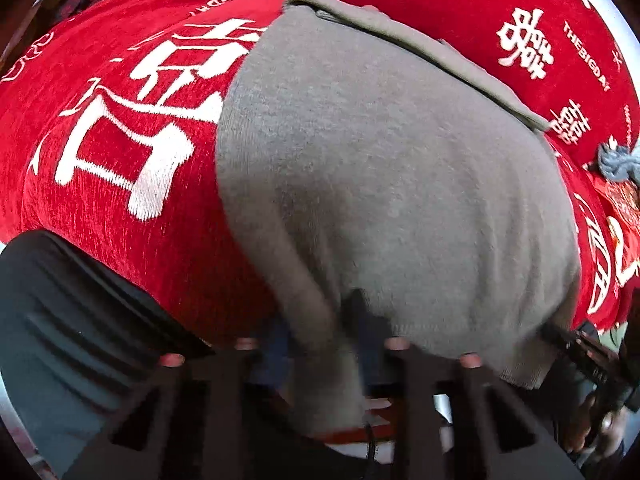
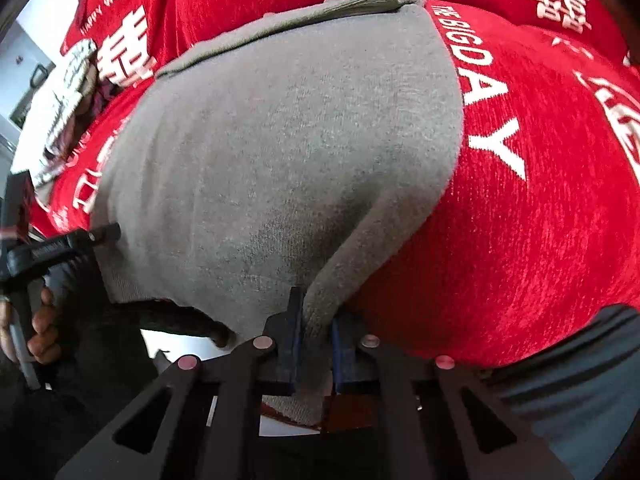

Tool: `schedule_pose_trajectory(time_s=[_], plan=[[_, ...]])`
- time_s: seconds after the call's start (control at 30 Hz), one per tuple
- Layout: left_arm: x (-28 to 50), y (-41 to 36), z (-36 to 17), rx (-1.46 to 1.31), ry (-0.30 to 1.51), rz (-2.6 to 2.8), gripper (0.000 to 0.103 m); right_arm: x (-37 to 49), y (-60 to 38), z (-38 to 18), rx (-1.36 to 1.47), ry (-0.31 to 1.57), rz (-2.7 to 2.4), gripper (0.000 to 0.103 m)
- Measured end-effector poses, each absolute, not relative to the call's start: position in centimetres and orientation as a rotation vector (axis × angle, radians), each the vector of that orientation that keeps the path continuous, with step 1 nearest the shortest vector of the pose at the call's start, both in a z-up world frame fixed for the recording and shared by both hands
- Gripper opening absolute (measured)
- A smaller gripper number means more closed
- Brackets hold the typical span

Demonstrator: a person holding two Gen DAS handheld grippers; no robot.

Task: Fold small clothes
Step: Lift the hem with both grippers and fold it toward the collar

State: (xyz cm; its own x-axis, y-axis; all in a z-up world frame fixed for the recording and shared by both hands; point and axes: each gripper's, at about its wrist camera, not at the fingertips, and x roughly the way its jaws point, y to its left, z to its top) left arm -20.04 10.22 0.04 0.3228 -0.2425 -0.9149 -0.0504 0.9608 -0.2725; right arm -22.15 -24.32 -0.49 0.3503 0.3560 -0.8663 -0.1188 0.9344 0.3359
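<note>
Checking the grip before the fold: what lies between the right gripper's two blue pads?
A pinched fold of the grey knit garment sits between the right gripper pads, seen in the right wrist view.

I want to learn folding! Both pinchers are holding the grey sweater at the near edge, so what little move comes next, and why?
Probably lift the near edge a little and carry it toward the far hem. The left gripper and right gripper each pinch a near corner of the grey sweater, which lies flat and unfolded on the red cloth, so both corners can rise together.
</note>
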Motion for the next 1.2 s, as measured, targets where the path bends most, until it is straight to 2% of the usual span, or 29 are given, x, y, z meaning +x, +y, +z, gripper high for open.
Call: schedule_pose_trajectory(time_s=[0.1, 0.17, 0.4, 0.67, 0.83, 0.97, 1.07, 1.1, 1.13, 1.17, 1.2], plan=[[-20.1, 10.4, 0.4, -0.277, 1.244, -0.124, 0.020, -22.2, -24.8, 0.4, 0.277, 1.145, 0.357, 0.012], [-20.2, 10.5, 1.0, -0.264, 1.233, -0.117, 0.014, -22.1, -24.6, 1.3, 0.268, 1.117, 0.377, 0.012], [-19.1, 10.3, 4.6, -0.248, 1.141, -0.156, 0.014, -20.7, -25.5, 5.4, 0.298, 0.969, 0.425, 0.012], [-11.3, 11.2, 8.4, -0.299, 0.985, -0.141, 0.014, -14.3, -27.8, 8.5, 0.386, 0.826, 0.327, 0.012], [-5.8, 11.5, 5.6, -0.329, 1.041, -0.116, 0.014, -9.9, -27.5, 7.0, 0.391, 0.868, 0.275, 0.012], [-5.0, 11.6, 4.1, -0.359, 1.055, -0.116, 0.015, -8.7, -26.9, 4.2, 0.374, 0.945, 0.231, 0.012], [-5.4, 11.7, 4.1, -0.357, 1.049, -0.133, 0.015, -8.8, -27.8, 3.1, 0.450, 0.959, 0.253, 0.020], [-5.5, 11.8, 4.1, -0.362, 1.052, -0.148, 0.025, -9.0, -27.9, 3.1, 0.464, 0.957, 0.260, 0.027], [-5.8, 12.1, 4.1, -0.375, 1.055, -0.169, 0.040, -9.3, -28.0, 3.1, 0.470, 0.947, 0.267, 0.032], [-6.0, 12.3, 4.2, -0.391, 1.055, -0.192, 0.063, -9.5, -28.0, 3.3, 0.468, 0.938, 0.269, 0.044], [-6.4, 12.6, 4.3, -0.409, 1.052, -0.212, 0.075, -9.8, -27.9, 3.6, 0.465, 0.924, 0.273, 0.060]])
